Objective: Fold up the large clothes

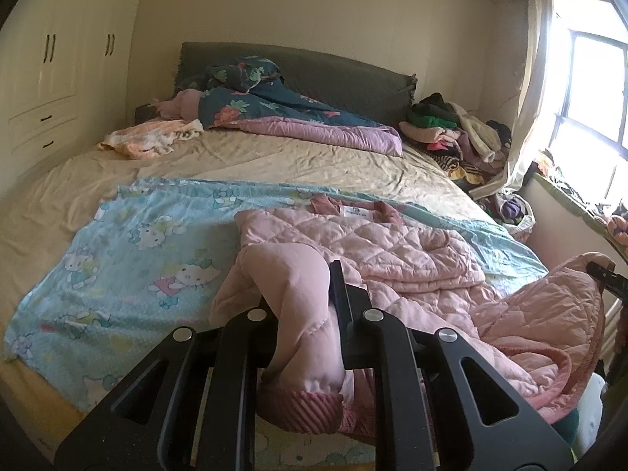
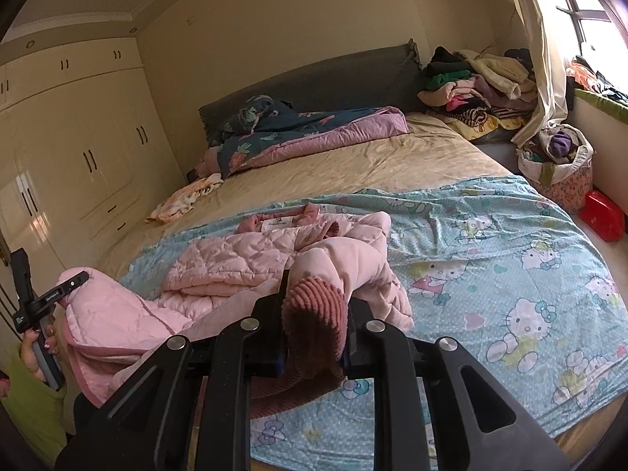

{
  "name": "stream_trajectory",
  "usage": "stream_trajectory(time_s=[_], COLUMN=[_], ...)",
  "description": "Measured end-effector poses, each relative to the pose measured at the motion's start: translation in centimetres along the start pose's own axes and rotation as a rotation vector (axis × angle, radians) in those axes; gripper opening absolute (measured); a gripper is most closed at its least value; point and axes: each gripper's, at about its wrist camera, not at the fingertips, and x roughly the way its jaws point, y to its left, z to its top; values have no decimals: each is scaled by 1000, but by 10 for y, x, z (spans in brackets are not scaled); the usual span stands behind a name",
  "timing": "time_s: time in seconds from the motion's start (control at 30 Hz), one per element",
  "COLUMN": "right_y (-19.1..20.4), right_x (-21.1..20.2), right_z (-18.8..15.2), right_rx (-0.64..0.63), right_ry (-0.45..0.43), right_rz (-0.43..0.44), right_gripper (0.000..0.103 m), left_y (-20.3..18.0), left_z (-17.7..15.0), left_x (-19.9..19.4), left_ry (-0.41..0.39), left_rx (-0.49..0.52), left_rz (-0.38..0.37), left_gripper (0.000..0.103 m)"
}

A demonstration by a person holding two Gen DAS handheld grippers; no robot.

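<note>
**Mia:** Left wrist camera is closest, so start there. The left gripper (image 1: 310,306) is squeezed tight on a soft pink bit of the pink jacket (image 1: 392,251). It looks like a sleeve, with a ribbed cuff (image 1: 310,404) hanging under the fingers.

**Ben:** And the right gripper (image 2: 314,314) is clamped on the other ribbed cuff (image 2: 314,325). So both are holding the jacket. Where is the rest of it?

**Mia:** It lies bunched up on the blue cat sheet (image 2: 510,274), on the near part of the bed (image 1: 274,157). The collar with its white label (image 2: 280,223) points away from us.

**Ben:** What could go wrong?

**Mia:** I think the puffy cloth could slip out, because each gripper only has a small bit. And the jacket is already in a lump. If the sleeves get pulled across now, the fold may come out crooked. The sheet could wrinkle up and drag along too.

**Ben:** Part of the jacket hangs off the near edge by the person's hand (image 2: 39,347). That could pull the whole thing down.

**Mia:** Maybe. Farther back there is a peach cloth (image 1: 149,139), then a purple and dark flowery quilt (image 1: 314,121) by the grey headboard (image 1: 353,74).

**Ben:** Nothing there is in the way. The clothes pile (image 2: 479,78) and the basket (image 2: 557,172) by the window are well apart. So is the red box (image 2: 602,214).
</note>
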Motion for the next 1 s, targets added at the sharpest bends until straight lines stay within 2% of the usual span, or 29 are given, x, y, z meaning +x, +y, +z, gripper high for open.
stream_trajectory(time_s=[0.63, 1.0], right_y=[-4, -13], right_x=[30, 58], right_z=[54, 76], right_rx=[20, 49], right_ry=[-21, 3], right_rz=[-18, -36], right_gripper=[18, 18], left_y=[9, 7], left_z=[39, 57], left_x=[20, 48], left_ry=[-33, -39], left_rx=[-53, -31], left_rz=[22, 89], left_gripper=[9, 9])
